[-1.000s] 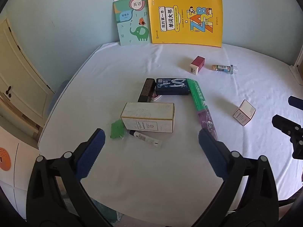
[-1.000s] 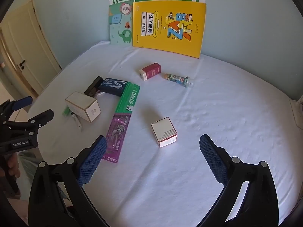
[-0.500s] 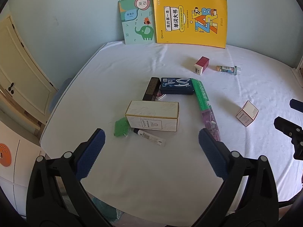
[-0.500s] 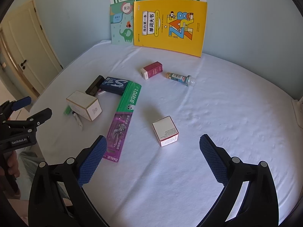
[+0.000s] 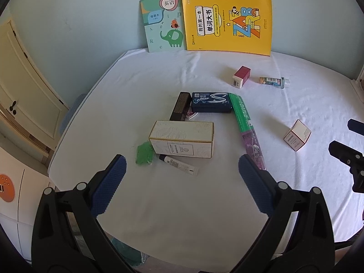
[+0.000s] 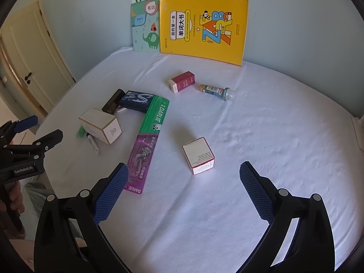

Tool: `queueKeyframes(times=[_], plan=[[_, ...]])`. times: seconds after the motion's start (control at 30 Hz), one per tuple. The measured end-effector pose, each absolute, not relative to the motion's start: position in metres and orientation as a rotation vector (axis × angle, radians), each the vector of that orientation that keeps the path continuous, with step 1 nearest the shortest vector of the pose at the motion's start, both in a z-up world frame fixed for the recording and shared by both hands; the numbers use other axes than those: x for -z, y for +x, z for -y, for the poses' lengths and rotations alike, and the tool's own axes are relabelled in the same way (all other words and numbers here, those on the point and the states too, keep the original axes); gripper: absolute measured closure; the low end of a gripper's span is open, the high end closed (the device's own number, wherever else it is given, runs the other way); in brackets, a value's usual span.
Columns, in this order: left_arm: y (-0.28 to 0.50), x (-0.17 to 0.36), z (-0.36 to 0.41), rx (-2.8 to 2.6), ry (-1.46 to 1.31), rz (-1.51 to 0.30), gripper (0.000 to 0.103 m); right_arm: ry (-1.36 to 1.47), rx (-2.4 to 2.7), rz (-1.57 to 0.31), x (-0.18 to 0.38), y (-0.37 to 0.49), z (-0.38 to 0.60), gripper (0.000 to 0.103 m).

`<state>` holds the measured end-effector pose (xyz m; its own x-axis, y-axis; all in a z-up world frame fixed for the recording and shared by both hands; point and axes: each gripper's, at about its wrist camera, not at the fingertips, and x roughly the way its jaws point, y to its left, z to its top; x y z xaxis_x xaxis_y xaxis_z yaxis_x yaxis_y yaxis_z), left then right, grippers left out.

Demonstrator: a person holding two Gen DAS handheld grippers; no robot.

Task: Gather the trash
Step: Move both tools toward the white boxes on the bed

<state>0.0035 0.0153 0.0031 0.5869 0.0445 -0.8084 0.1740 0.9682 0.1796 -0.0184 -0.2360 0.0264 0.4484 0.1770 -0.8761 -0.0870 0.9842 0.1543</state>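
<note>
Trash lies on a white-clothed table (image 5: 182, 204). A cream box (image 5: 182, 140) sits ahead of my open, empty left gripper (image 5: 182, 166), with a green scrap (image 5: 143, 153) and a small white tube (image 5: 179, 165) beside it. Behind are a black box (image 5: 180, 109), a dark blue gum pack (image 5: 211, 102) and a long green-purple toothpaste box (image 5: 246, 129). My open, empty right gripper (image 6: 183, 173) hovers near a small white-red cube box (image 6: 199, 155). A maroon box (image 6: 182, 82) and a small bottle (image 6: 216, 91) lie farther back.
A yellow book (image 5: 227, 22) and a teal book (image 5: 162, 25) lean on the back wall. The table edge runs along the left (image 5: 75, 125) and the near side. A cream door (image 6: 34, 56) stands to the left. A green-striped poster hangs above the books.
Both grippers have drawn back and risen slightly, so the objects sit a little farther off and lower in view. Nothing on the table has moved.
</note>
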Motion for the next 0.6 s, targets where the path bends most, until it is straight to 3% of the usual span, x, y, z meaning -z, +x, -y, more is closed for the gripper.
queueKeyframes(times=[0.6], plan=[[0.0023, -0.0006, -0.0148, 0.072, 0.252, -0.943, 0.006, 0.091, -0.17, -1.1, -0.0255, -0.0164, 0.2346, 0.006]])
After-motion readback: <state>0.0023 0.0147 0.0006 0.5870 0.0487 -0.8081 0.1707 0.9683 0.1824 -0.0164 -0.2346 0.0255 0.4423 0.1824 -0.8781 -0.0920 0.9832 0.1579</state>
